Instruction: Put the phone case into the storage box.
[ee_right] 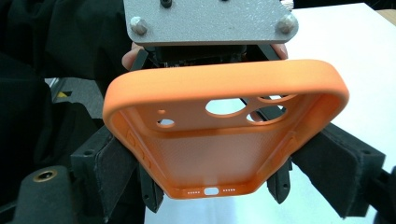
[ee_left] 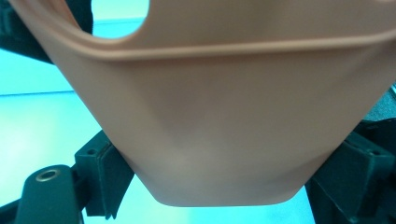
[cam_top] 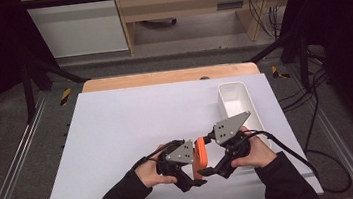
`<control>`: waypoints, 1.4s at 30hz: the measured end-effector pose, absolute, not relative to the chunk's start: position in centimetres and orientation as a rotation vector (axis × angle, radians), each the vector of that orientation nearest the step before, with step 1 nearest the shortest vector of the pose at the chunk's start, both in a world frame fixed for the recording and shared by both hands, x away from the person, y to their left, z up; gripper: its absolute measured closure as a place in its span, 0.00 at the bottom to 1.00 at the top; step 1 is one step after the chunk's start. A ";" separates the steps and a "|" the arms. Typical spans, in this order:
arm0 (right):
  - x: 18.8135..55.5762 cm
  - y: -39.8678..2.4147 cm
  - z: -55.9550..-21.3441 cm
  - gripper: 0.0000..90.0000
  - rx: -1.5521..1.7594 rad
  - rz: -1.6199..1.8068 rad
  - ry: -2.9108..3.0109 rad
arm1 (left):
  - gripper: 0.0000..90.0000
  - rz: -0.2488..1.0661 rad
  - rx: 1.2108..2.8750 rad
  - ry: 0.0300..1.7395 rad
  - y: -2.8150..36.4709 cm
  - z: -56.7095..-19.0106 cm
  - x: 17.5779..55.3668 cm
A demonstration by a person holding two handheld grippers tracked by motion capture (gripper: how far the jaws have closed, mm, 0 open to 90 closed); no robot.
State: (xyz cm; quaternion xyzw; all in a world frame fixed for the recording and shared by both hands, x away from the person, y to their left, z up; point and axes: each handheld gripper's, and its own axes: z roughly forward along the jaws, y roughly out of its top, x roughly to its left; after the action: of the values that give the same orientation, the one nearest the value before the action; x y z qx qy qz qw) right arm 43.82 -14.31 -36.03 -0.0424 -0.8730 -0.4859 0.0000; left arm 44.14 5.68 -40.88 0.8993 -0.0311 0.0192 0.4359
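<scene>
Orange soft silicone phone case [cam_top: 200, 156] sat lifted off the white tabletop [cam_top: 118, 136], near its front edge, betw. both grippers. Left gripper [cam_top: 197, 178] clamped the case's sides, pads pressing its walls. Right gripper [ee_right: 212, 186] gripped the port end, jaws tight on both edges. White oblong plastic bin [cam_top: 235, 104] stood apart, further back on the right.

The phone case [cam_top: 201, 158] hangs above the near edge of the bench [cam_top: 133, 134]; the left tongs [cam_top: 188, 171] sit at its left, the right tongs [cam_top: 216, 167] at its right, both touching it; the tray [cam_top: 225, 105] lies behind and right of the case.
</scene>
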 end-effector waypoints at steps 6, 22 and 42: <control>43.8 -14.2 -36.1 0.18 -0.132 -1.531 -2.751 | 0.14 0.039 2.245 -0.059 5.7 -40.9 44.2; 43.7 -14.9 -35.4 0.18 -0.181 -1.561 -2.747 | 0.07 0.040 2.238 0.012 7.1 -40.4 44.0; 44.0 -16.9 -33.5 0.18 -0.351 -1.615 -2.783 | 0.04 0.126 2.219 0.220 12.3 -40.6 45.0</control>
State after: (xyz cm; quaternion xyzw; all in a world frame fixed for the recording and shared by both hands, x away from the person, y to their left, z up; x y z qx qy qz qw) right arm 44.05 -16.93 -33.46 -0.1082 -0.8588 -0.4985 -0.0474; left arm 44.97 12.34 -40.61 0.8928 0.0884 0.0507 0.4387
